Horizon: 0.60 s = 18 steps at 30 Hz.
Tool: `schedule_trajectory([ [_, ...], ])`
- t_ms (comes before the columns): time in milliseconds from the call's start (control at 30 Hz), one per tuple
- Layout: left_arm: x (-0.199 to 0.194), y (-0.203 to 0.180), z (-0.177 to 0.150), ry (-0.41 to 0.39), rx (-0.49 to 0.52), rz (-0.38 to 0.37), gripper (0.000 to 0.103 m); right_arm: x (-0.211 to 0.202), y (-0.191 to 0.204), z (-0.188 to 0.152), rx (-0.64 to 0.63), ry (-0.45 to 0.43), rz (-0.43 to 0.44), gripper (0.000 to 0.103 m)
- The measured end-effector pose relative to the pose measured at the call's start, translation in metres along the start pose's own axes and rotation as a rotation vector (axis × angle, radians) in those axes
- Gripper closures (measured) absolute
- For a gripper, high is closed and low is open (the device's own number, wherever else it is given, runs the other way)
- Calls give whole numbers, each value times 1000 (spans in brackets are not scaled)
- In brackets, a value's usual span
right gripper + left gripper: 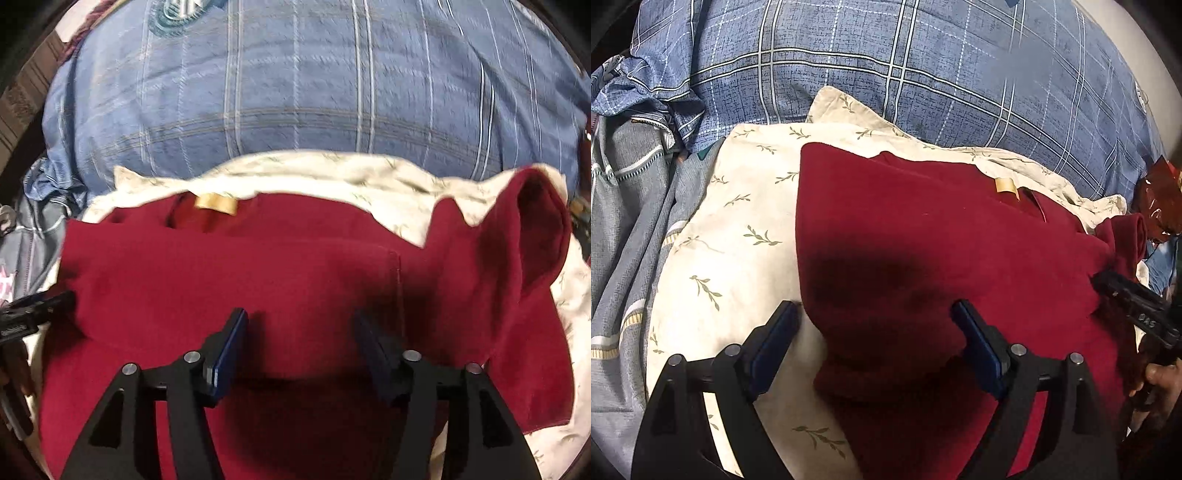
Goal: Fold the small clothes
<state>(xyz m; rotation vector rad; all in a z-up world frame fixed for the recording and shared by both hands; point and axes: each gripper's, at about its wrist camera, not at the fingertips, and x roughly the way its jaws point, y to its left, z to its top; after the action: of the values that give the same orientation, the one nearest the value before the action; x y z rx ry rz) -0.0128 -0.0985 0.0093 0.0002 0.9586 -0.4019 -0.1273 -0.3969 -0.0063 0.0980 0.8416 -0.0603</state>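
Observation:
A dark red fleece garment (pixel 923 251) lies spread on a cream leaf-print cloth (pixel 738 229), collar label (pixel 1006 184) at the far side. My left gripper (pixel 875 314) is open and empty, hovering over the garment's left edge. My right gripper (pixel 301 321) is open and empty above the garment's middle (pixel 221 269); it also shows in the left wrist view (pixel 1137 306) at the right edge. The garment's right sleeve (pixel 532 236) stands bunched up. The label (pixel 216 204) shows at the far collar. The left gripper's fingers (pixel 33 308) show at the left.
A blue plaid duvet (pixel 923 66) lies beyond the cream cloth (pixel 332 170). Grey striped bedding (pixel 624 221) is bunched at the left. A dark red patterned item (pixel 1160 199) sits at the far right.

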Motion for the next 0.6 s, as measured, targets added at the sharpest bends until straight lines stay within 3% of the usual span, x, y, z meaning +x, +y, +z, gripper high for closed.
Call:
schedule_trajectory([
  [233, -13, -4, -1, -45, 8, -11, 17, -27, 8, -4, 4, -49, 31, 42],
  [400, -19, -10, -3, -64, 37, -4, 17, -9, 0, -12, 49, 2, 36, 42],
  [600, -19, -8, -1, -69, 25, 1, 17, -7, 4, -18, 39, -32, 19, 39],
])
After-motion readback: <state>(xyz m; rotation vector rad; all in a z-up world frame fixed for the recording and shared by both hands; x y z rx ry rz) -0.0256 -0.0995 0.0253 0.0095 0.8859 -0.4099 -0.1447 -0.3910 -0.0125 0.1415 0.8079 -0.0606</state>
